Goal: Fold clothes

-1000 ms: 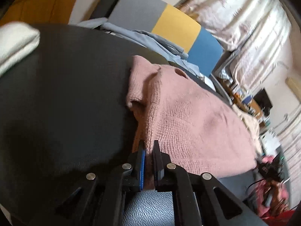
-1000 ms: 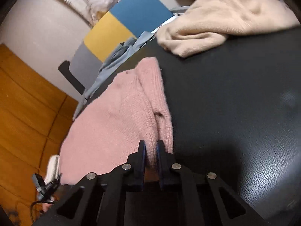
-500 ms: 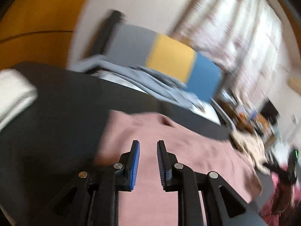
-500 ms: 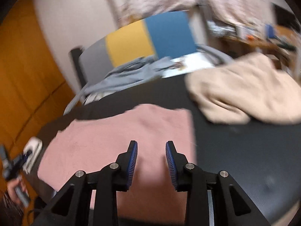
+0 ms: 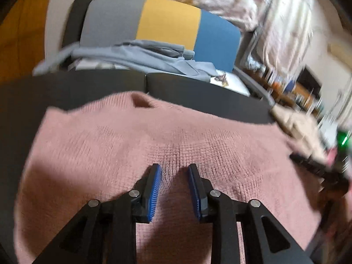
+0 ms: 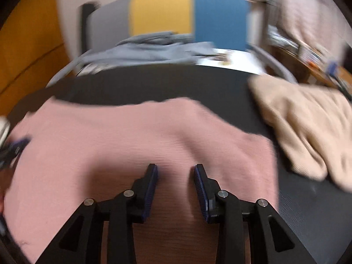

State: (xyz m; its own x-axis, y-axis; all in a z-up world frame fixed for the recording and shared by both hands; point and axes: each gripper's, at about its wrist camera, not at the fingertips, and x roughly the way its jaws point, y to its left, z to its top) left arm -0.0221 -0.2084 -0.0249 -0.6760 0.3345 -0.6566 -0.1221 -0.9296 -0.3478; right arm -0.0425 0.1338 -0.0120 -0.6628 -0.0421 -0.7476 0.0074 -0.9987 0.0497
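A pink knit sweater [image 5: 136, 140] lies spread flat on the black table [image 5: 66, 90], folded into a rough rectangle. It also fills the middle of the right wrist view [image 6: 123, 136]. My left gripper [image 5: 174, 169] is open and empty, just above the sweater's near part. My right gripper [image 6: 176, 169] is open and empty, over the sweater's near edge. The right gripper shows blurred at the right edge of the left wrist view [image 5: 319, 169].
A beige garment [image 6: 308, 118] lies crumpled on the table to the right of the sweater. A grey-blue garment [image 5: 140, 55] hangs over a chair with a grey, yellow and blue back [image 5: 167, 22] behind the table. Cluttered shelves and curtains stand at the far right.
Both grippers let go of the sweater's edges, opened, and swung round over the sweater's near edge. The sweater now lies flat.
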